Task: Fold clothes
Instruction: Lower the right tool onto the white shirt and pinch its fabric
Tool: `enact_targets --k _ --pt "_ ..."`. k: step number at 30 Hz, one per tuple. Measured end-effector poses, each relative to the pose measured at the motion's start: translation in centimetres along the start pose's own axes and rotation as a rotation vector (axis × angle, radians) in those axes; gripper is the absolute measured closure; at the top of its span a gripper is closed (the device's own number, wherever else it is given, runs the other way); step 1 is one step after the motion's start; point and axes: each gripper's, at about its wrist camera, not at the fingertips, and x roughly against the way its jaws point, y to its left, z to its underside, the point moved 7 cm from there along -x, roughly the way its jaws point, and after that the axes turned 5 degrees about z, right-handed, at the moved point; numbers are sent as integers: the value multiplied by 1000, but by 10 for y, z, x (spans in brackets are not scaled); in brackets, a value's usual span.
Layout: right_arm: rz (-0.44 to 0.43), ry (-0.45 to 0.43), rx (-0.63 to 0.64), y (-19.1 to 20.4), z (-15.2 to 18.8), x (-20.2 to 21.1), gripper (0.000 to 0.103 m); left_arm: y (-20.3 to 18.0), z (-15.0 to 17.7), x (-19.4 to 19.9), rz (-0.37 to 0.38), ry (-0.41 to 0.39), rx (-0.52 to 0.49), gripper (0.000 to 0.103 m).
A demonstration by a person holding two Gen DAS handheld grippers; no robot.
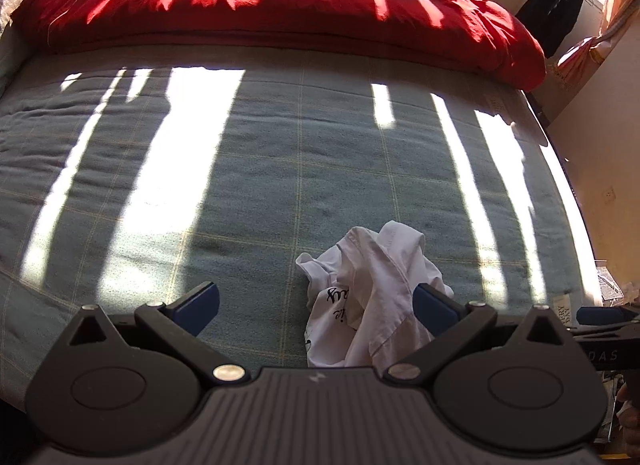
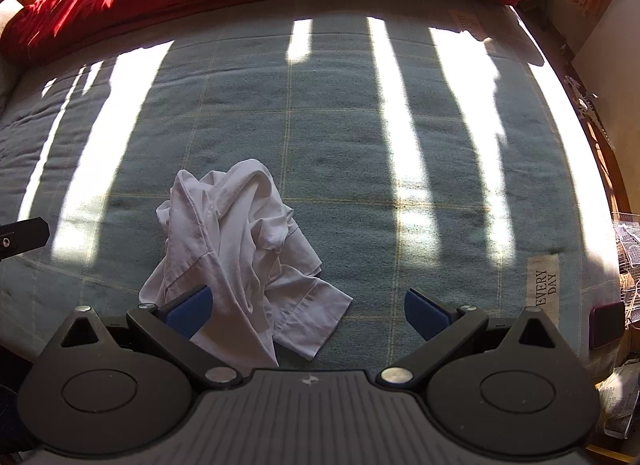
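White shirt sits crumpled near the front edge of the green blanket, both the left gripper and right gripper spread wide and empty above it, so a clean fold wants seams found and cloth flattened.

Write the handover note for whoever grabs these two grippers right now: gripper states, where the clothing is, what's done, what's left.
Left gripper: open, empty, low over the near edge of the bed, with the garment beside its right finger.
Right gripper: open, empty, with the garment at its left finger.
White shirt: one crumpled heap on the green checked blanket, near the front edge, between the two grippers. Black lettering shows on it in the left wrist view.
Red duvet: bunched along the far side of the bed, apart from the shirt.
Done: nothing folded yet.
Left: grasp the shirt, spread it flat, then fold it.
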Motion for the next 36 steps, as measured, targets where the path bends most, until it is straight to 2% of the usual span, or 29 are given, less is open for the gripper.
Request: enact_targets --k 7,12,21,24,27,30,32,36 --pt "-62 -130 73 9 -7 4 0 11 10 -18 5 43 27 1" --pt "-103 -162 116 18 -10 3 2 13 19 -28 7 78 -3 1" --pt "-130 -100 158 37 -7 -12 8 11 22 -43 -2 139 -90 4" --pt "-142 -86 161 41 -8 -15 8 11 23 -48 -31 157 -138 5" --pt "-133 -88 198 48 -9 -15 8 9 23 -48 -29 133 -184 6" --pt "-141 -89 222 53 -10 -14 10 15 18 -47 -24 107 -164 6" --pt "-155 -88 216 55 -11 -14 13 19 16 -47 -22 89 -168 6" --pt "-181 -72 205 56 -13 -17 21 26 15 -51 -35 108 -186 6"
